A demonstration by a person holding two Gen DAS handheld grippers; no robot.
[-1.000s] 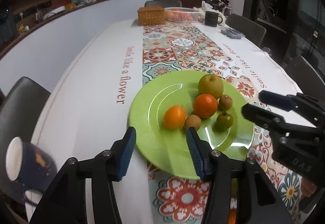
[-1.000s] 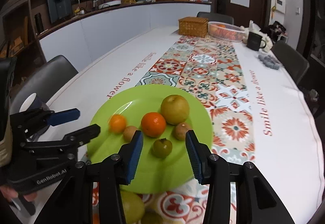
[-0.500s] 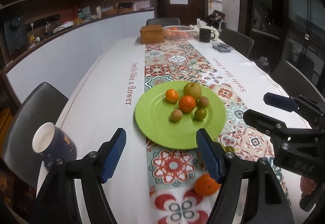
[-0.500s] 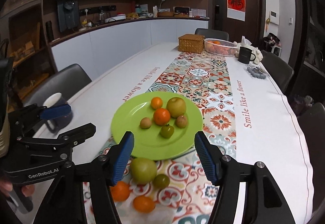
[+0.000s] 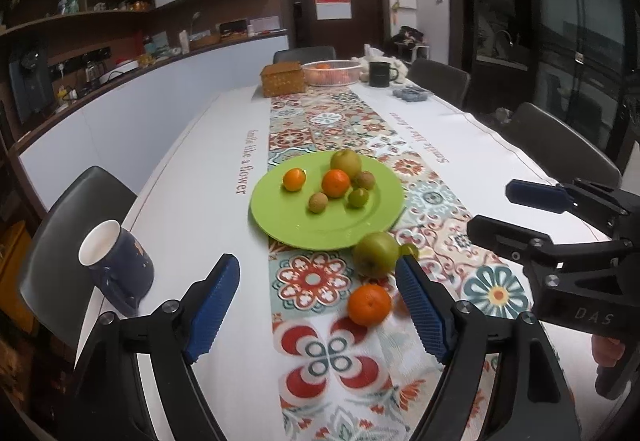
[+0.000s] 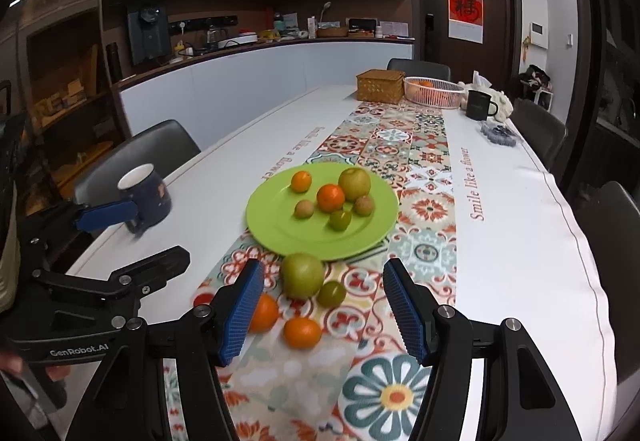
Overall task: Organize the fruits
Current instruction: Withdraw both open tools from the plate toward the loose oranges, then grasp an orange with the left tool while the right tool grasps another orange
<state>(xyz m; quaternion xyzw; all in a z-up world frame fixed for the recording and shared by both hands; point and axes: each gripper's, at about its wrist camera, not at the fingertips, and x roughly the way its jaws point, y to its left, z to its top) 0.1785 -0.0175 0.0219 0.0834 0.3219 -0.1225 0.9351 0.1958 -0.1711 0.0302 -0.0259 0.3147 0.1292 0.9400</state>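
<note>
A lime-green plate on the patterned runner holds a pear, two oranges and three small fruits. In front of it, off the plate, lie a green apple, a small green fruit and two oranges; one orange is partly hidden by a finger. My left gripper hovers short of these loose fruits, its jaws opening with nothing between them. My right gripper is beside it on the right, open and empty, the apple just beyond its tips.
A navy mug stands near the table's left edge. At the far end are a wicker box, a white basket and a black mug. Dark chairs line both sides.
Both grippers have drawn back and up from the plate, which now looks smaller. Both pairs of jaws have widened. The loose fruits in front of the plate have come into view.
</note>
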